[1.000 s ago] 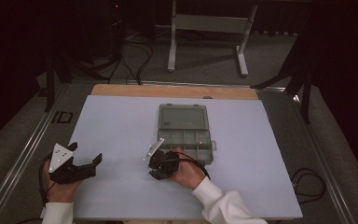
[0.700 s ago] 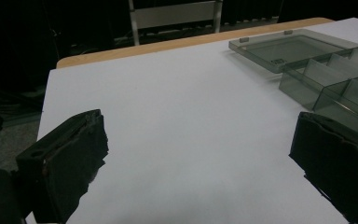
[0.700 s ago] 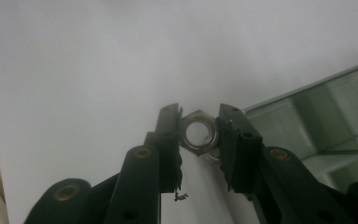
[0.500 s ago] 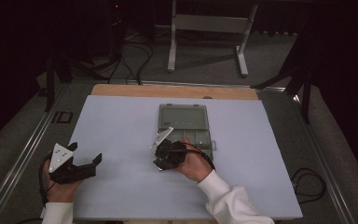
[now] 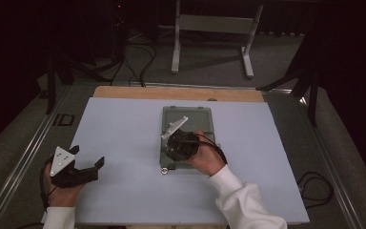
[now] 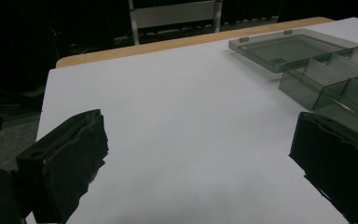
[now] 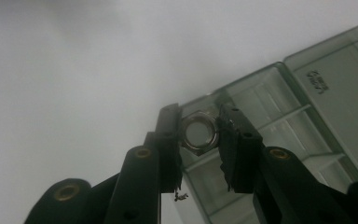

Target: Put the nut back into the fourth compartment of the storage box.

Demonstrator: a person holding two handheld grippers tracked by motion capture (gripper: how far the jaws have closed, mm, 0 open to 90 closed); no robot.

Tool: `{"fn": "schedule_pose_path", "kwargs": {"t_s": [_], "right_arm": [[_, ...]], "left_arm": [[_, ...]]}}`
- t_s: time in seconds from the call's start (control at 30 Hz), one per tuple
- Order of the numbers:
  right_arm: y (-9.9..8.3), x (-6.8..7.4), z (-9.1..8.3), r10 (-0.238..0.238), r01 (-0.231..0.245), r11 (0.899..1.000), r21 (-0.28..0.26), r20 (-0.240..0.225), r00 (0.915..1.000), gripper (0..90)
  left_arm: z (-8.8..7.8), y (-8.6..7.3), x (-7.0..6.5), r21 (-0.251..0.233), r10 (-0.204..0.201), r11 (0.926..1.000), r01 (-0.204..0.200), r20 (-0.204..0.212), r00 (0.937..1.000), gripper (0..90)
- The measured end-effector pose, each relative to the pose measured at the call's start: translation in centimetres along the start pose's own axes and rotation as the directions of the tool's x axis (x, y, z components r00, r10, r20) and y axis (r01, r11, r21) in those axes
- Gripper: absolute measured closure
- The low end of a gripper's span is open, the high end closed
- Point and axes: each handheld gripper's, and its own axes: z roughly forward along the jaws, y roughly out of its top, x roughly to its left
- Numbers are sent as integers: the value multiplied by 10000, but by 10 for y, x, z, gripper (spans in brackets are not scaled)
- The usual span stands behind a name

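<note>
My right gripper [image 7: 199, 125] is shut on a silver hex nut [image 7: 198, 132], pinched flat-to-flat between its two black jaws. It hangs above the front left part of a smoky clear compartment box [image 7: 279, 107]. In the high view the right gripper [image 5: 174, 149] hovers over that box [image 5: 162, 143], whose lid [image 5: 190, 116] lies open toward the far side. The left gripper [image 5: 88, 156] rests near the table's front left, open, with bare white table between its jaws [image 6: 200, 154].
A small metal ring or nut [image 5: 163, 170] lies on the white table just off the box's front left corner. The box's dividers [image 6: 317, 79] stand to the right of the left gripper. A wooden strip [image 5: 171, 92] edges the far side; cables lie on the floor beyond.
The right hand has risen and moved away from the person, from the box's front left corner to over the box, nut still gripped. The left hand has stayed put.
</note>
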Motion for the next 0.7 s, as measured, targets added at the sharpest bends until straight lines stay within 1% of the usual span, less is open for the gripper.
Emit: {"fn": "schedule_pose_path", "kwargs": {"t_s": [0.37, 0.7], "right_arm": [[-5, -21, -7, 544, -544, 9985, 0, 337, 9979, 703], [-13, -40, -10, 1085, -1092, 9940, 64, 747, 9913, 704]], "left_arm": [[0, 0, 0, -4, -4, 10000, 4, 0, 10000, 38], [0, 0, 0, -6, -11, 10000, 11, -1, 10000, 38]]}}
